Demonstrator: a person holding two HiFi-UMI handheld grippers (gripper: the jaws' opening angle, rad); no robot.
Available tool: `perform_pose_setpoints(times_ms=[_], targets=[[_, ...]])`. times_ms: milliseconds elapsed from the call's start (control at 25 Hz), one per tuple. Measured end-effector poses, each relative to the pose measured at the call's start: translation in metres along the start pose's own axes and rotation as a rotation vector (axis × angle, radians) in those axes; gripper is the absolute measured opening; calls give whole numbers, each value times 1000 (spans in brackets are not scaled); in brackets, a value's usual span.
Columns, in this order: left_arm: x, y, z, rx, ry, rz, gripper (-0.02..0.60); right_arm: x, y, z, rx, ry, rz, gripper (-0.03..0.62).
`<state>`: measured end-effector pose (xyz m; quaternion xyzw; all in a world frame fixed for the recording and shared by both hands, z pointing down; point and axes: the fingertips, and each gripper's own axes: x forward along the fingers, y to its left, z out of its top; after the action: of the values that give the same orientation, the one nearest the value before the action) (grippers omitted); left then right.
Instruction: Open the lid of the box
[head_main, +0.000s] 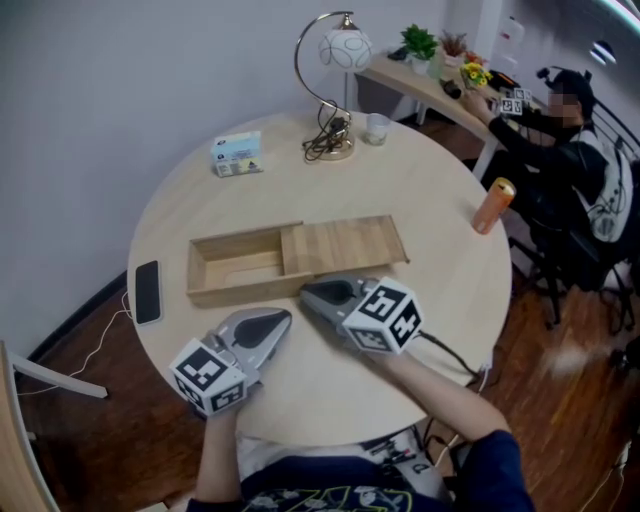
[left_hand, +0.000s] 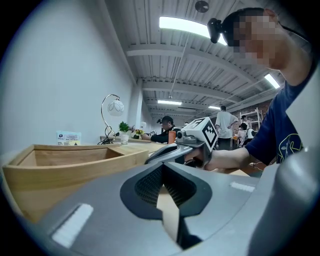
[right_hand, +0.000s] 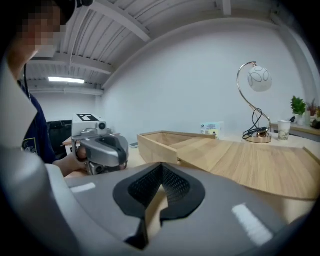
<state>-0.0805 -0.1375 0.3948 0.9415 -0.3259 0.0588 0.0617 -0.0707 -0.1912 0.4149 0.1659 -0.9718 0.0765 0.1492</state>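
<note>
Though ajar — box (head_main: 245, 291) beside right gripper (head_main: 307, 291)

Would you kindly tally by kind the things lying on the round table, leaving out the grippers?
Shallow wooden box with sliding lid: 1
Flat black phone: 1
Small blue-and-white carton: 1
Gold-stemmed lamp with white globe shade: 1
Clear glass cup: 1
Orange cylindrical can: 1
Total: 6
</note>
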Motion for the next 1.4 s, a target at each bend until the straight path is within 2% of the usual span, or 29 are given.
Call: perform_pose_setpoints(times_ms=[120, 200, 280, 360, 520, 680, 800, 840, 960, 1160, 1400], targets=[[-2, -1, 0, 5, -3, 0, 2, -3, -7, 6, -5, -44, -38, 9], [-3, -1, 0, 6, -4, 3, 2, -6, -3, 11, -51, -81, -22, 9], [-2, 0, 1, 6, -6, 5, 2, -10, 6, 16, -93, -120, 16, 9], [-2, 0, 0, 5, -5, 6, 2, -11, 18, 17, -92, -143, 75, 9], [-3, 0, -1, 9, -2, 2, 2, -9, 38, 15, -90, -138, 166, 9], [2, 7, -2, -4, 6, 15, 2, -10, 36, 14, -90, -135, 152, 9], [9, 19, -8, -31, 67, 9, 3, -7, 32, 17, -79, -123, 134, 9], [8, 18, -7, -25, 65, -10, 3, -6, 33, 18, -78, -128, 131, 9], [-7, 7, 3, 14, -12, -37, 3, -5, 36, 20, -86, -145, 138, 9], [-11, 0, 0, 19, 8, -68, 2, -6, 37, 17, -82, -144, 141, 9], [-11, 5, -1, 11, 0, -36, 2, -6, 36, 19, -94, -142, 144, 9]])
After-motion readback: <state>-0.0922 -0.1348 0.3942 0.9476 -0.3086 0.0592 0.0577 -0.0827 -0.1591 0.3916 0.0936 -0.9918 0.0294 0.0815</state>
